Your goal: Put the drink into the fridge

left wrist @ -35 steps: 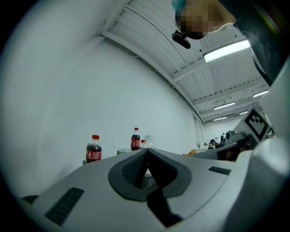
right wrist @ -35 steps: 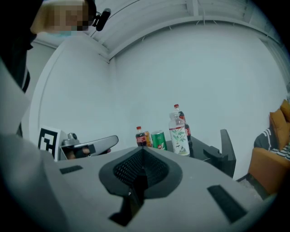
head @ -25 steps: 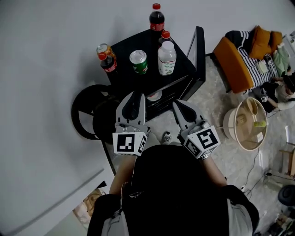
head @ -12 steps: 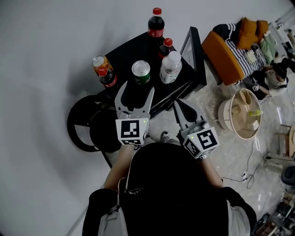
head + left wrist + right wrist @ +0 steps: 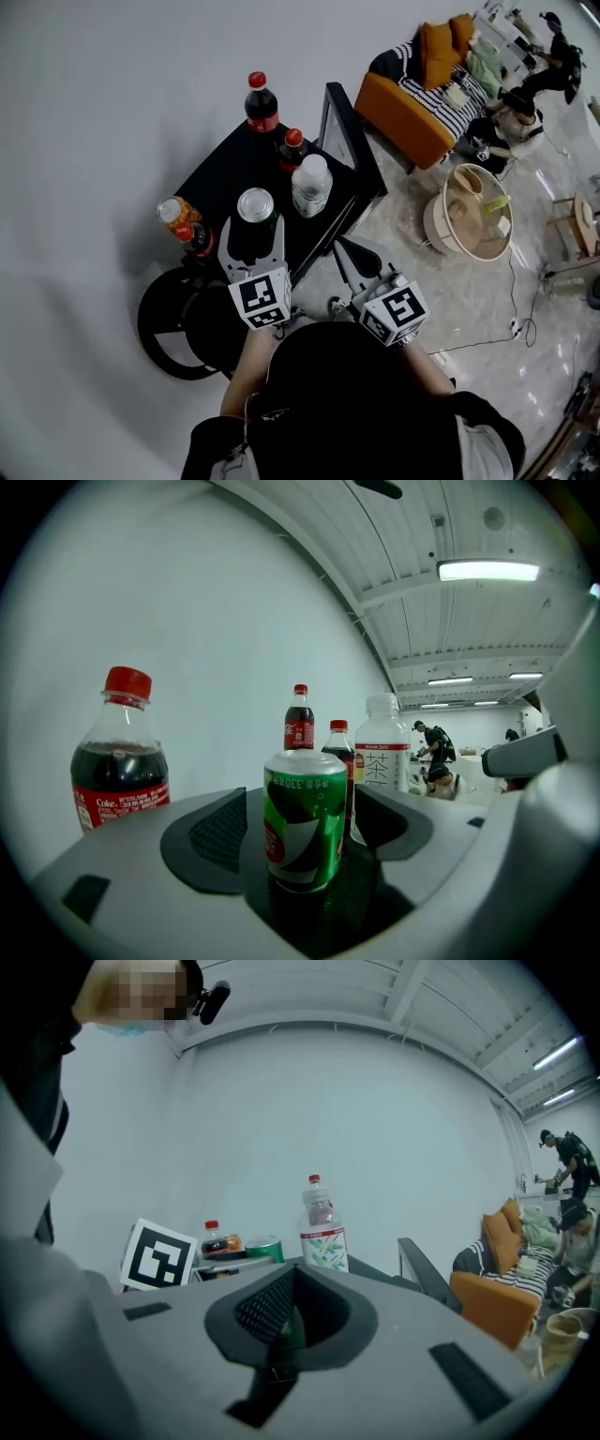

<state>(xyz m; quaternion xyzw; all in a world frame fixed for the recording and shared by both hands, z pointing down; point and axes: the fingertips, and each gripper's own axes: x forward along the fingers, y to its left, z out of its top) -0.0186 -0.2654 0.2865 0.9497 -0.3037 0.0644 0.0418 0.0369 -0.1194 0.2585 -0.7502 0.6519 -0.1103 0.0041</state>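
Reach-to-grasp step. Right gripper [image 5: 343, 247], lower middle: fingers pinched together, empty. Left gripper [image 5: 254, 234]: fingers have just been opening and now stand wide around the green can [image 5: 305, 822], pads not touching. Can stands upright on the fridge top [image 5: 220, 178], centre-left; silver lid, white swoosh. Next, likely: squeeze, lift, carry to the open door [image 5: 339, 117].

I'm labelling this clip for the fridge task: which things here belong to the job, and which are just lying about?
Job: green can, between the jaws of the left gripper, which have just been opening; black fridge, door open; perhaps the tall cola bottle and white bottle.
Lying about: orange sofa; round wooden tub.
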